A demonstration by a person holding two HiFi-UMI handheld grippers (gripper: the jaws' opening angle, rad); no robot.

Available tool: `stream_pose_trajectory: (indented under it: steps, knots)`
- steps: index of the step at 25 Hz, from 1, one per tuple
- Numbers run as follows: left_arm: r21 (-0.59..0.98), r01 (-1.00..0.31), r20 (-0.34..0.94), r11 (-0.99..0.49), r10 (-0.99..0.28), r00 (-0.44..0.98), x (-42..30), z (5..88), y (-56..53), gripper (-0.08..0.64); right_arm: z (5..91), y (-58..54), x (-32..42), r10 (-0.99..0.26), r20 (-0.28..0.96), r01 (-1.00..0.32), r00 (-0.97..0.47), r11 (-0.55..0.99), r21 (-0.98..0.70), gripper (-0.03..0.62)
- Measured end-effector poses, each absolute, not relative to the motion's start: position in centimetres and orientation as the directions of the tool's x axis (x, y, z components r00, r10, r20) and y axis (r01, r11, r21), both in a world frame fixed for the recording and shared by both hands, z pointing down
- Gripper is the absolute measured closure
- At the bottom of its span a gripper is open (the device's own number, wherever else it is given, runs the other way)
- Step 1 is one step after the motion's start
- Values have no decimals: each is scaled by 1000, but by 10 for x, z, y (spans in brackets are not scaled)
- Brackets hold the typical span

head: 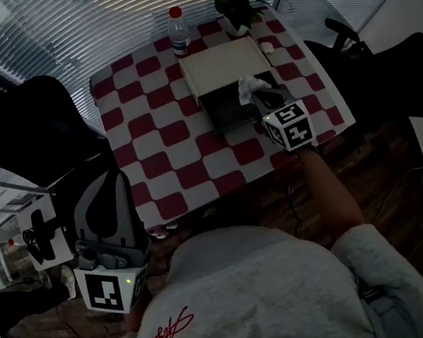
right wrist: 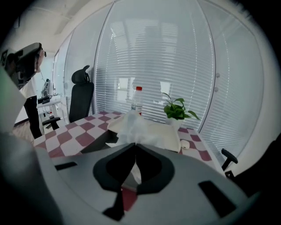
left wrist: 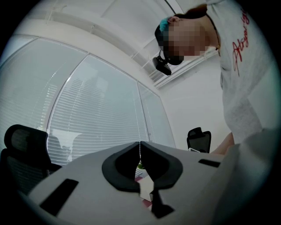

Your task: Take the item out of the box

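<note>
- Clearly, the right gripper (head: 262, 99) was clenched on the tissue (head: 248, 86). In the right gripper view its jaws stood together, with white paper pinched between the tips.
- The tissue was a crumpled white sheet. Its upper part rose above the jaws, just over the open box (head: 228, 112), and from the head view I could not tell whether its lower end was touching the box inside.
- The box (dark inside) stood on the table (head: 170, 159) near the right edge, a little toward the far side. Its cream lid (head: 222, 64) was folded back toward the far edge.
- The table carried a cloth of red and white squares.
- A bottle (head: 178, 32) with a red cap stood upright at the far edge, just beside the lid.
- A small green plant (head: 232, 2) in a white pot stood at the far right corner.
- The left gripper (head: 114, 184) was off the table, beyond its near left corner and well apart from the box. In the left gripper view its jaws were pressed together with nothing between them, and it was pointing toward the window blinds.
- A black chair (head: 15, 125) stood beyond the left edge of the table.
</note>
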State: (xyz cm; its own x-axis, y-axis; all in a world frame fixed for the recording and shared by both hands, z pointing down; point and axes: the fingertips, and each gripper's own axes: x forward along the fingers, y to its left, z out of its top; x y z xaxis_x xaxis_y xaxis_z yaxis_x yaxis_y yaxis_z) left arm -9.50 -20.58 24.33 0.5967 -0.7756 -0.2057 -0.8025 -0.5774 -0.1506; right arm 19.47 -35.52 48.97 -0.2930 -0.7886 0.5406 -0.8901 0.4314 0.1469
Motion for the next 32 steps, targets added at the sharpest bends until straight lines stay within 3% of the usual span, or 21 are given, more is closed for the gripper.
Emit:
stream_pose_trajectory:
  steps: [32]
  knots:
    - [-173,-758,-220,-629,-725,652,-75,233,-198,543,324,-266,173,-924,138,-921,-358,373,110,577]
